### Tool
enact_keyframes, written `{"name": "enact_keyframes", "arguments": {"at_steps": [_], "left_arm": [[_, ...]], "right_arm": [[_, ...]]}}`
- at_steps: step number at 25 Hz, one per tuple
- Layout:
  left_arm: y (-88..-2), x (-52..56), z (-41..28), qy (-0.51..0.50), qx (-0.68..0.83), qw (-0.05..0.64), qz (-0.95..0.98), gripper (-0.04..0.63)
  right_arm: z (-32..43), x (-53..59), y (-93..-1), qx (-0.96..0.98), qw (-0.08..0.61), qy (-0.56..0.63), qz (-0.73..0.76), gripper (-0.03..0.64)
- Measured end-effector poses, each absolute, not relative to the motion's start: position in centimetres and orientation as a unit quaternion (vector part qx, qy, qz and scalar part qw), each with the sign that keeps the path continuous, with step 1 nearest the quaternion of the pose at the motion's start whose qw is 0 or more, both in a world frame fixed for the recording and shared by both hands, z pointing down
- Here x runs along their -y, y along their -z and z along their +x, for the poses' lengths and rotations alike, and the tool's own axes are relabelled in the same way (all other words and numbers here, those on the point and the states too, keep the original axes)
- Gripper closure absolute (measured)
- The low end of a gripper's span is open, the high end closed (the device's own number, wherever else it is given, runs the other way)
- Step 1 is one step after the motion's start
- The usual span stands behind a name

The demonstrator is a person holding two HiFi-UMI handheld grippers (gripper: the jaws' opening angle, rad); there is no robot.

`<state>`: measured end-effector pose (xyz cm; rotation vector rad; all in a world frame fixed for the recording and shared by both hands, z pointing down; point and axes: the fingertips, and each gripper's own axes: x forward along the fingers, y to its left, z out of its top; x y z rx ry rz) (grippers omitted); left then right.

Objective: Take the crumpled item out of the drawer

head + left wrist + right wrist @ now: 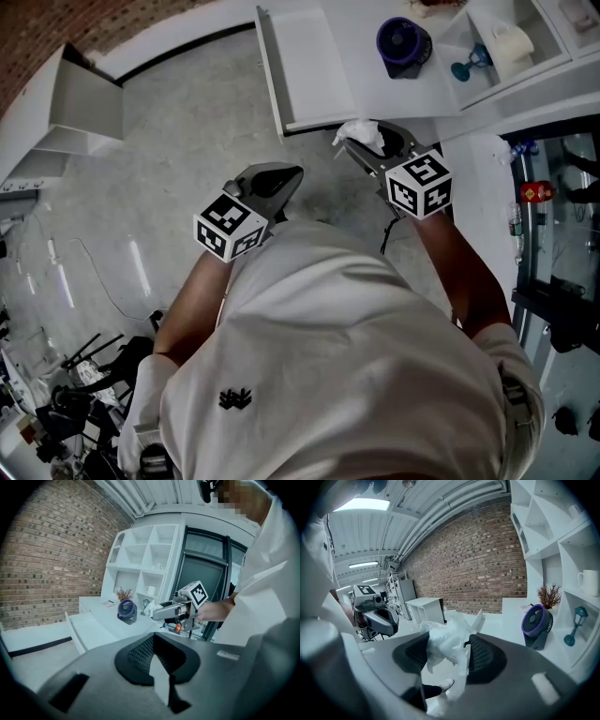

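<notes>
The right gripper [449,653] pinches the crumpled plastic [443,639] between its pads, just outside the open drawer [314,70]. It looks light, soft and slippery, best gripped across its bulk. The left gripper [157,660] is closed and empty

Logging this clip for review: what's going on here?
A person works two hand-held grippers. The right claw is shut on the crumpled white item and holds it just in front of the open drawer, whose visible part looks empty. The left claw holds nothing and hangs off to the side.
</notes>
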<state>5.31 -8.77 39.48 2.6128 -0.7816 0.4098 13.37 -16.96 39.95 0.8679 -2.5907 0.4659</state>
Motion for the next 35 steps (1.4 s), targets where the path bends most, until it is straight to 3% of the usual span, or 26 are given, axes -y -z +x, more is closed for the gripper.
{"name": "enact_keyframes", "arguments": {"at_steps": [35], "left_arm": [[-40.2,9.3,6.0,-0.145,0.286,0.199,0.926,0.589]], "right_arm": [[13.7,15.8,-39.4,0.927,0.178,-0.157,0.291,0.394]]}}
